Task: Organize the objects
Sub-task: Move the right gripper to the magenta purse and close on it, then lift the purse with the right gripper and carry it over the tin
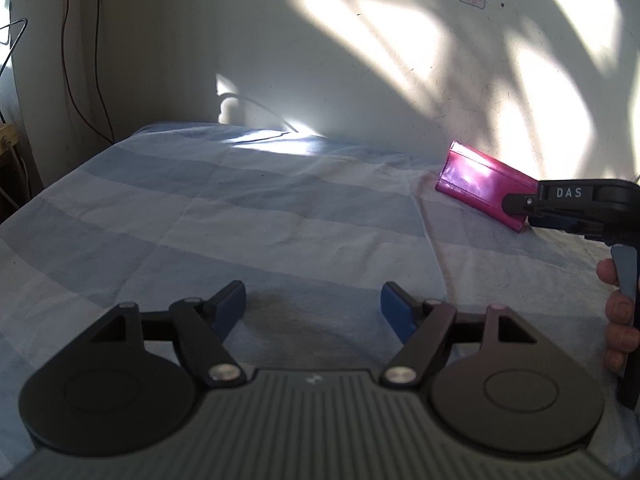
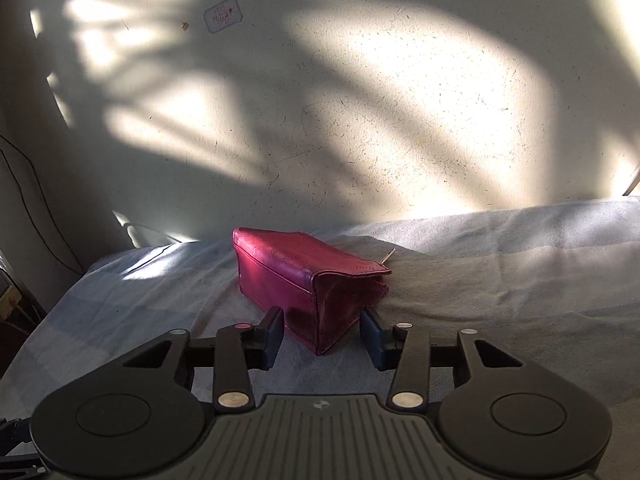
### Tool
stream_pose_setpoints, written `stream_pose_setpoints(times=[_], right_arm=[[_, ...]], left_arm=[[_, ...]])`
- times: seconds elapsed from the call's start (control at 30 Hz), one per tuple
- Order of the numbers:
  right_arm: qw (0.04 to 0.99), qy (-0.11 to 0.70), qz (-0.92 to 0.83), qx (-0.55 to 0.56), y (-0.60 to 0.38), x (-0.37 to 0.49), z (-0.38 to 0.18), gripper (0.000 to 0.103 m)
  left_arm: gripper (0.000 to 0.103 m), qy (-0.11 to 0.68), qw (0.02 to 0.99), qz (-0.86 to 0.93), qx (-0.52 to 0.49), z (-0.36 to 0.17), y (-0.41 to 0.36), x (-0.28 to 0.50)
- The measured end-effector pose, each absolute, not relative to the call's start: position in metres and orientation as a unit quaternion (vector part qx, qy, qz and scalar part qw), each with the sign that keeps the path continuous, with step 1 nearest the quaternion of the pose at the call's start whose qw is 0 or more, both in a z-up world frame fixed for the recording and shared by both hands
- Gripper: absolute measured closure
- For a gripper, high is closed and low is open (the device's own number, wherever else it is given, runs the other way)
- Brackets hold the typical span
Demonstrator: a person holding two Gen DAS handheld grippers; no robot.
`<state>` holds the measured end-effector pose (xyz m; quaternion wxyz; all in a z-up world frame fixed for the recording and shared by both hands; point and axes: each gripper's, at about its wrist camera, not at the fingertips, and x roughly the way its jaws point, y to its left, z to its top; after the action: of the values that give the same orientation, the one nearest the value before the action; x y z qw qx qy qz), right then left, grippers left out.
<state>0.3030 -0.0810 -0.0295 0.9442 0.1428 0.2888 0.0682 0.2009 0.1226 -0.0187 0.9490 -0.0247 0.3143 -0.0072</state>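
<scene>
A magenta leather pouch (image 2: 304,280) stands on the blue checked bedsheet (image 2: 500,264), close to the wall. My right gripper (image 2: 322,334) is open, its blue pads either side of the pouch's near corner, with small gaps showing. In the left wrist view the pouch (image 1: 480,180) is at the right with the right gripper (image 1: 516,206) at its near end. My left gripper (image 1: 313,306) is open and empty, low over the sheet (image 1: 240,220), well left of the pouch.
A pale wall (image 2: 360,100) with sun patches rises right behind the bed. Dark cables (image 1: 68,48) hang in the left corner. A white cord (image 1: 256,108) lies at the bed's far edge. The bed's left edge (image 1: 60,176) drops off.
</scene>
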Motion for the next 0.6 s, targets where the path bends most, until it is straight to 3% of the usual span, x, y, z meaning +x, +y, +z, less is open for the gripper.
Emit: stream_pose_setpoints(times=[0.03,0.1,0.2,0.37,0.6], right_arm=[[0.945,0.286,0.071,0.141,-0.08,0.304,-0.029,0.067],[0.948,0.28,0.082,0.13,-0.078,0.306,-0.028,0.085],[0.951,0.271,0.093,0.119,-0.074,0.305,-0.026,0.094],[0.952,0.268,0.106,0.103,-0.074,0.28,-0.018,0.095],[0.943,0.282,0.144,0.1,-0.099,0.183,-0.014,0.095]], left_arm=[[0.027,0.314,0.949,-0.007,-0.025,-0.019,0.123,0.201],[0.026,0.314,0.949,-0.008,-0.025,-0.019,0.122,0.201],[0.025,0.314,0.949,-0.01,-0.025,-0.019,0.122,0.202],[0.024,0.315,0.949,-0.013,-0.027,-0.02,0.123,0.202],[0.024,0.314,0.949,-0.013,-0.028,-0.019,0.122,0.202]])
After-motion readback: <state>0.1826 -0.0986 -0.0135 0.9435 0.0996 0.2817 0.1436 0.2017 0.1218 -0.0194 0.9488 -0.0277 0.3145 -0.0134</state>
